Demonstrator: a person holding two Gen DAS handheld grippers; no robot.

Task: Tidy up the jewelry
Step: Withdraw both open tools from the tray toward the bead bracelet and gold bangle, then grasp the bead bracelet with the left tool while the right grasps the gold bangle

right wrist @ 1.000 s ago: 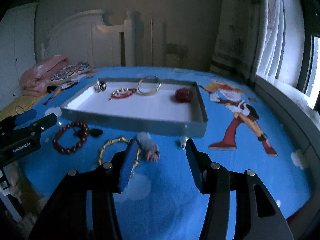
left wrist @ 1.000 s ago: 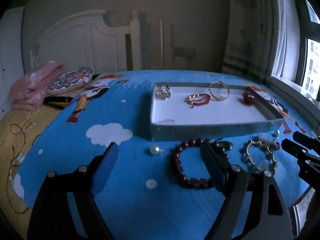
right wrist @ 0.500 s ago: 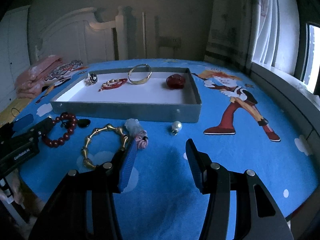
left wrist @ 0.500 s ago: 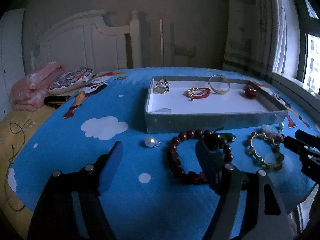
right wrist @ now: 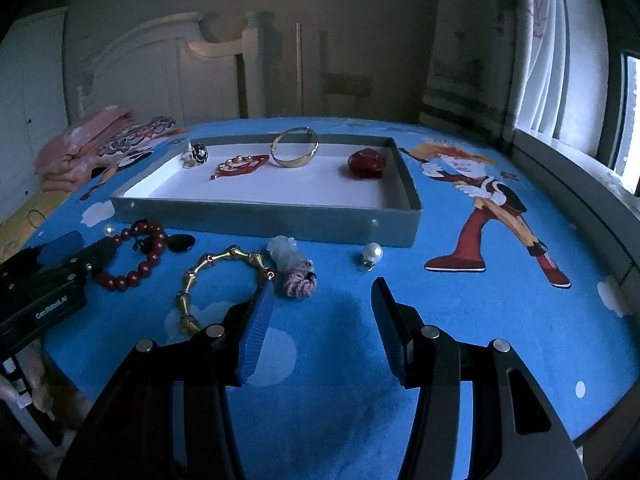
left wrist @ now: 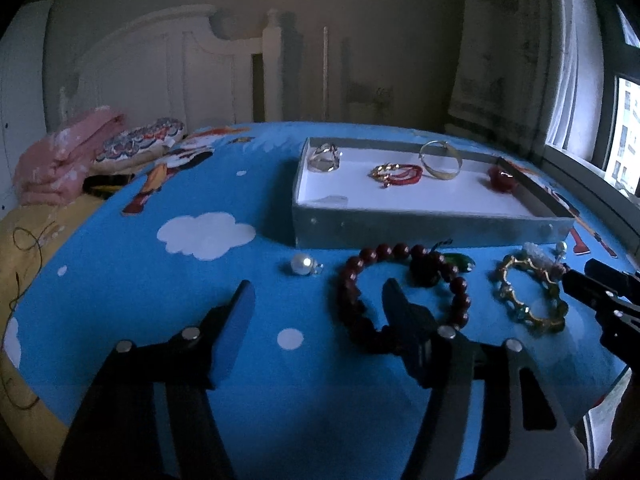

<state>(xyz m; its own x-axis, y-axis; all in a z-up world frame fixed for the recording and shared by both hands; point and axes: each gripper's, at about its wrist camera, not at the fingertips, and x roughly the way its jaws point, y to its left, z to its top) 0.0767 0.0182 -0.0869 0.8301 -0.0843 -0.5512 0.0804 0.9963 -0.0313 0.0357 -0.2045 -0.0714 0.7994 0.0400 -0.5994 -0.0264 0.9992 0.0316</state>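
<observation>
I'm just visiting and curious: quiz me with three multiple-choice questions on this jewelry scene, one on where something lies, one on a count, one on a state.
1. Where is the dark red bead bracelet?
A. in the tray
B. on the blue cloth before the tray
C. on the pink fabric

2. How many pieces lie in the tray?
A. two
B. four
C. seven

3. What does the right claw hold?
A. nothing
B. a pearl
C. the gold bangle

Answers: 1 B, it lies outside the tray's near wall. 2 B, ring, red-and-gold piece, gold bangle, red stone. 3 A, only blue cloth shows between its fingers.
</observation>
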